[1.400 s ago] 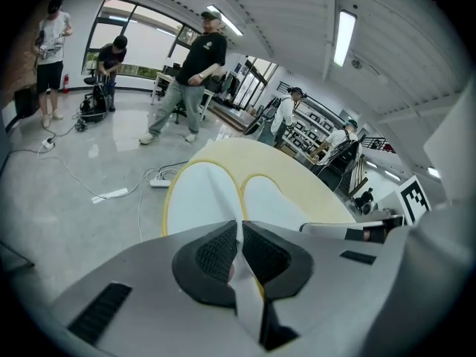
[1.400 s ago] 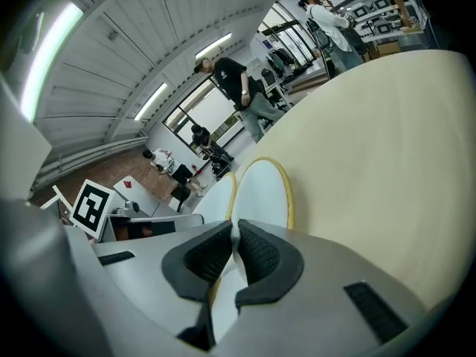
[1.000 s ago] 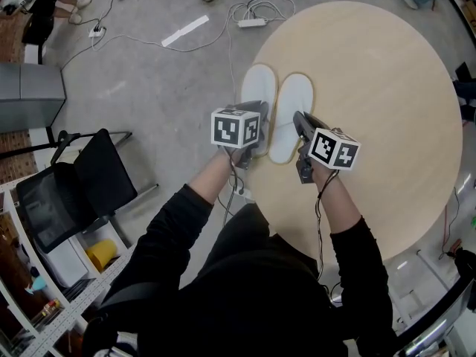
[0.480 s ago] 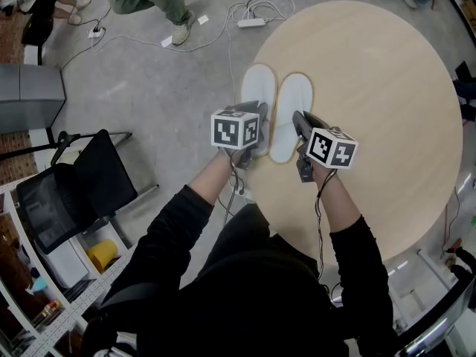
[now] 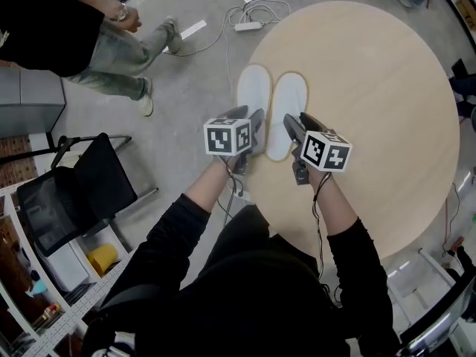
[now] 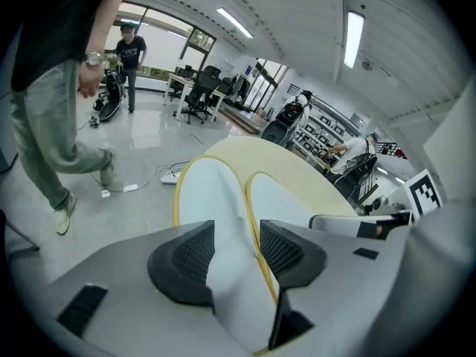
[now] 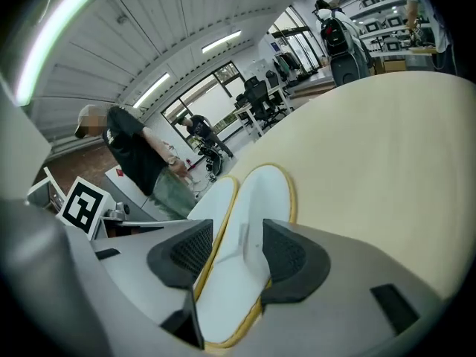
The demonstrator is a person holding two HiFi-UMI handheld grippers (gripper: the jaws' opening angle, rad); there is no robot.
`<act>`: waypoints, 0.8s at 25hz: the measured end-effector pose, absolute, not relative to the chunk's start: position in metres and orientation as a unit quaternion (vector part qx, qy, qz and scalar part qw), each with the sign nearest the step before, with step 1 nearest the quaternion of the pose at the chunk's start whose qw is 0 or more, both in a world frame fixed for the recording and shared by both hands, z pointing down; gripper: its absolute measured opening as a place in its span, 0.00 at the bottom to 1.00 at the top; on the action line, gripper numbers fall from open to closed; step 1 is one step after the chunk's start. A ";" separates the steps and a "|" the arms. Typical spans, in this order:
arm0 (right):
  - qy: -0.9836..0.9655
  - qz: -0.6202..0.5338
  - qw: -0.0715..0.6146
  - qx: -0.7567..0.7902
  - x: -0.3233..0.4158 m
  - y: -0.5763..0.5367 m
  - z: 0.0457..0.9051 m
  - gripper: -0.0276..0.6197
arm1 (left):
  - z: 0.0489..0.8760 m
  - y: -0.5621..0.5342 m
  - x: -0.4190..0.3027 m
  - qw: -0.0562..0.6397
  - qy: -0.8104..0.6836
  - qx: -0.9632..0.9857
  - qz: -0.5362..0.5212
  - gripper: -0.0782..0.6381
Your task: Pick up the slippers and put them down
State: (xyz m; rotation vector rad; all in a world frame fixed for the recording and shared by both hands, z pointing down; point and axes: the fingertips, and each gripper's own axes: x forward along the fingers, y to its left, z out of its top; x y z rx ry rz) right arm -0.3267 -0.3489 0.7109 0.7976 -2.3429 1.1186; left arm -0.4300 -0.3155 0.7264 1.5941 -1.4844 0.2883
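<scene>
Now the left gripper point(image 6: 236, 255) has its jaws spread, having just been opening, and the heel of the left slipper point(image 6: 216, 199) lies loose between its dark ribbed pads point(image 6: 195, 253). Whether a pad brushes the slipper's yellow trim is hard to tell, since the lower heel is cut off behind the gripper body at the bottom of the frame. The right gripper point(image 7: 236, 255) stands the same way: its jaws have just been opening and are now wide apart, with the heel of the right slipper point(image 7: 253, 222) between them, unpressed. Both slippers are white, edged in yellow, and lie flat side by side, touching along their inner edges, toes toward the top of the head view. They sit on the round pale table point(image 5: 387, 88), close to its left rim. From above, the heels are hidden under the grippers and their marker cubes point(image 5: 227, 136). A person point(image 5: 111, 50) walks across the grey floor at the upper left, partly cut off by the frame. A black chair point(image 5: 89, 177) stands at the left
</scene>
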 end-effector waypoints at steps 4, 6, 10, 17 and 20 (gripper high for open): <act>-0.840 0.413 0.200 0.290 -0.314 -0.338 0.700 0.35 | 0.715 -0.296 -0.423 0.467 -0.599 0.644 0.094 0.37; -0.838 0.416 0.194 0.295 -0.304 -0.333 0.695 0.35 | 0.709 -0.287 -0.412 0.469 -0.593 0.648 0.089 0.37; -0.835 0.424 0.177 0.303 -0.284 -0.320 0.683 0.35 | 0.691 -0.269 -0.389 0.468 -0.583 0.661 0.067 0.37; -0.845 0.428 0.145 0.287 -0.239 -0.286 0.647 0.16 | 0.649 -0.243 -0.316 0.452 -0.541 0.708 0.046 0.31; -0.843 0.432 0.131 0.291 -0.204 -0.274 0.632 0.11 | 0.630 -0.233 -0.274 0.439 -0.510 0.737 0.051 0.26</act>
